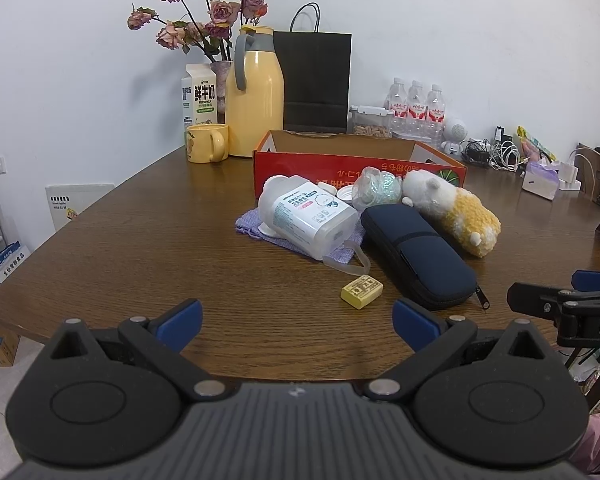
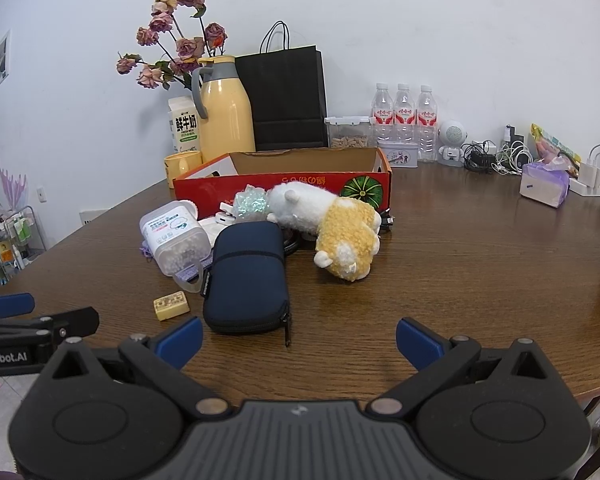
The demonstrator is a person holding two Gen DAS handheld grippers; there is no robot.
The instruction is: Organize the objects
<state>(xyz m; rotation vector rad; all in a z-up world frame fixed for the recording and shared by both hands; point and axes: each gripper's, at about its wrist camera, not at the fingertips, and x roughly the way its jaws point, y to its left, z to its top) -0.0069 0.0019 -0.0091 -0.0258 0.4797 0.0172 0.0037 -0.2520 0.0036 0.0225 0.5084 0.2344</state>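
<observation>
A pile of loose things lies on the brown table in front of an open red cardboard box [image 1: 340, 168] [image 2: 284, 188]. It holds a navy zip case [image 1: 416, 256] [image 2: 248, 276], a white and yellow plush toy [image 1: 452, 212] [image 2: 332, 228], a clear plastic jar [image 1: 308, 216] [image 2: 176, 236] on a lilac pouch [image 1: 256, 224], a shiny green bundle [image 1: 380, 190] [image 2: 252, 202] and a small yellow block [image 1: 362, 291] [image 2: 171, 305]. My left gripper [image 1: 298, 326] is open near the table's front edge, just short of the block. My right gripper [image 2: 300, 340] is open in front of the case.
At the back stand a yellow jug [image 1: 256, 96], a yellow mug [image 1: 206, 143], a milk carton [image 1: 200, 94], dried roses [image 1: 204, 16], a black paper bag [image 1: 316, 80] and three water bottles [image 2: 404, 120]. Cables, chargers and a tissue pack [image 2: 544, 184] crowd the far right.
</observation>
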